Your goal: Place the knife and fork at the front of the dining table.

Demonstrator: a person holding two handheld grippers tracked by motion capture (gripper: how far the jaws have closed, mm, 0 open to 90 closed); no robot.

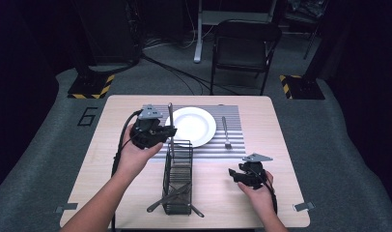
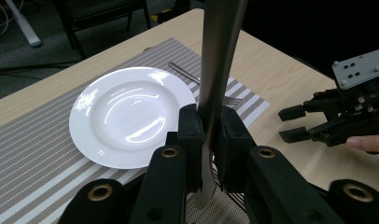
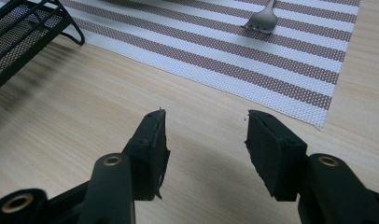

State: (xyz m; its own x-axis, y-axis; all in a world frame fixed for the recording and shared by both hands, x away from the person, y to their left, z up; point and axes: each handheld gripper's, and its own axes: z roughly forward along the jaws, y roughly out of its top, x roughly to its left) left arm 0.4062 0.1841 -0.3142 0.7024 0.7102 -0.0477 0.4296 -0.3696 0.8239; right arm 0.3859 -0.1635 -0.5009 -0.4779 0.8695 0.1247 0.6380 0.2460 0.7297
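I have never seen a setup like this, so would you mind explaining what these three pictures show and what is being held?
A person sits at a wooden table with a hand-held tool in each hand; each tool ends in two black jaws. The high view looks down from above. The other two come from cameras riding on each tool. On the table lie a striped placemat, a white plate, a fork and a black wire caddy with cutlery in it. The left gripper is clamped on a table knife, lifted above the caddy. The right gripper rests over bare table, jaws apart, holding nothing.
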